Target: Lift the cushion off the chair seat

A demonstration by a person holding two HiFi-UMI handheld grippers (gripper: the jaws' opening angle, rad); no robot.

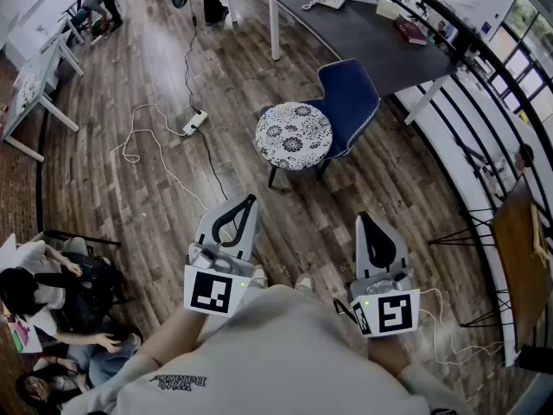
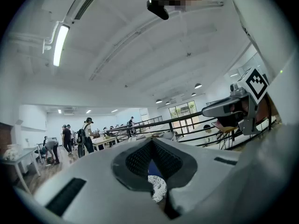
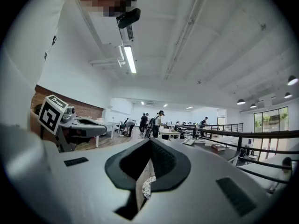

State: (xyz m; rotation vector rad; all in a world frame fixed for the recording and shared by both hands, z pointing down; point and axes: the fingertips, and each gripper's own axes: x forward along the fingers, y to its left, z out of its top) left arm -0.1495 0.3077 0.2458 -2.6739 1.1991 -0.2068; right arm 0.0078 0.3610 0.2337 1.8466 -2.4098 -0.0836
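A round white cushion with a dark floral print (image 1: 294,137) lies on the seat of a blue chair (image 1: 350,102) in the middle of the head view. Both grippers hang well short of it, near my body. The left gripper (image 1: 251,200) is shut, its tips meeting, with nothing in it. My right gripper (image 1: 363,218) is also shut and empty. In the left gripper view the cushion (image 2: 158,189) shows only through the slot between the closed jaws, far ahead. The right gripper view likewise shows just a sliver of the cushion (image 3: 145,186).
A dark grey table (image 1: 363,33) with a phone and books stands behind the chair. A power strip with a white cable (image 1: 194,124) lies on the wood floor to the left. A black railing (image 1: 467,137) runs along the right. People sit at bottom left (image 1: 52,301).
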